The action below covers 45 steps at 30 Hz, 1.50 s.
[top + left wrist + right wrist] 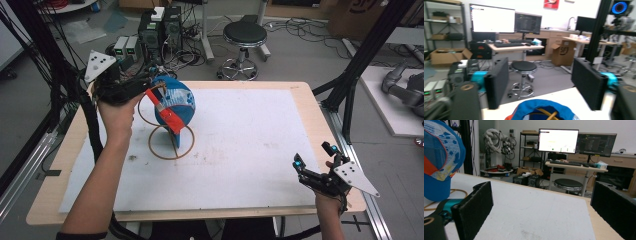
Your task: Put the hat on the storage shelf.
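A blue cap (175,102) with an orange strip and white pattern hangs on a thin wire stand (172,145) whose ring base rests on the white mat (240,150). My left gripper (142,85) is held at the cap's upper left, close to its crown. In the left gripper view that gripper (544,82) is open, its jaws wide apart, and the cap's top (541,110) lies low between them. My right gripper (312,156) hovers over the mat's near right corner, far from the cap. It (541,202) is open and empty, with the cap (441,157) off to its left.
The mat covers a wooden table (305,100). Black frame posts (360,55) rise at the table's right and a cable bundle (50,75) hangs at its left. A round stool (244,35) and computer boxes (160,27) stand on the floor beyond the far edge.
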Motion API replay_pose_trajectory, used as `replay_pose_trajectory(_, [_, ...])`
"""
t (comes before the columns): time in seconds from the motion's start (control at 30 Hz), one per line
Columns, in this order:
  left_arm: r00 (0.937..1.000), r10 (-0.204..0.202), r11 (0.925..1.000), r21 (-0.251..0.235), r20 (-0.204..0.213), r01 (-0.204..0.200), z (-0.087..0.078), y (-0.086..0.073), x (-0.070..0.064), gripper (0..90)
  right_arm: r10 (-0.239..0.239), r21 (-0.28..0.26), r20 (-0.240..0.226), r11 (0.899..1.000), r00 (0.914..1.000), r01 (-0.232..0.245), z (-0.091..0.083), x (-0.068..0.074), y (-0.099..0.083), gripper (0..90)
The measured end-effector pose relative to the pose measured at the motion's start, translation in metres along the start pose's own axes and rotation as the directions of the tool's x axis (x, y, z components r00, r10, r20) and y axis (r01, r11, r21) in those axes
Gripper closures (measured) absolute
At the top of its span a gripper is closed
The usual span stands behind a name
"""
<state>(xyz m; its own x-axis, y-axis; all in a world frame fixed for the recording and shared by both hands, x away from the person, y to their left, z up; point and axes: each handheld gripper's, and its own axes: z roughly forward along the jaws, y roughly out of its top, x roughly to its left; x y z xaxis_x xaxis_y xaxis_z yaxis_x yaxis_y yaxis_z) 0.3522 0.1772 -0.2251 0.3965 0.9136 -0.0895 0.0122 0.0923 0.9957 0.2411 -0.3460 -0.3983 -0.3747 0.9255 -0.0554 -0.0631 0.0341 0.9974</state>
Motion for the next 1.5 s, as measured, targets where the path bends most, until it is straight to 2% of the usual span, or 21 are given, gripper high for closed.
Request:
replay_pose_trajectory(0.13, [0.9998,0.019,0.9998,-0.008,-0.003,-0.019,-0.003,0.001,0.001,22.5,0.002,0.004,0.001,1.0,1.0,-0.002,0.0,0.0,0.0,4.1])
replay_pose_trajectory(0.43, [0.9992,0.024,0.9996,-0.014,-0.033,-0.024,-0.011,0.002,0.005,21.5,0.004,0.003,0.0,1.0,1.0,-0.004,0.001,0.001,0.0,4.1])
replay_pose_trajectory(0.7, [0.9963,0.055,0.9981,-0.026,-0.066,-0.057,-0.023,0.003,0.009,21.5,0.006,0.004,-0.003,1.0,1.0,-0.006,0.003,0.001,0.0,4.1])
replay_pose_trajectory(1.0, [0.9931,0.047,0.9983,-0.03,-0.108,-0.051,-0.046,0.002,0.022,21.5,0.006,-0.002,-0.007,1.0,1.0,-0.006,0.005,0.002,0.0,4.1])
replay_pose_trajectory(1.33, [0.9879,0.026,0.9978,-0.056,-0.153,-0.035,-0.076,-0.007,0.037,21.5,0.005,-0.01,-0.012,1.0,0.9999,-0.005,0.008,0.002,0.001,4.1])
replay_pose_trajectory(1.5, [0.9848,0.031,0.9977,-0.054,-0.171,-0.041,-0.088,-0.012,0.042,21.5,0.012,-0.013,-0.012,1.0,0.9999,-0.012,0.009,0.002,0.001,4.1])
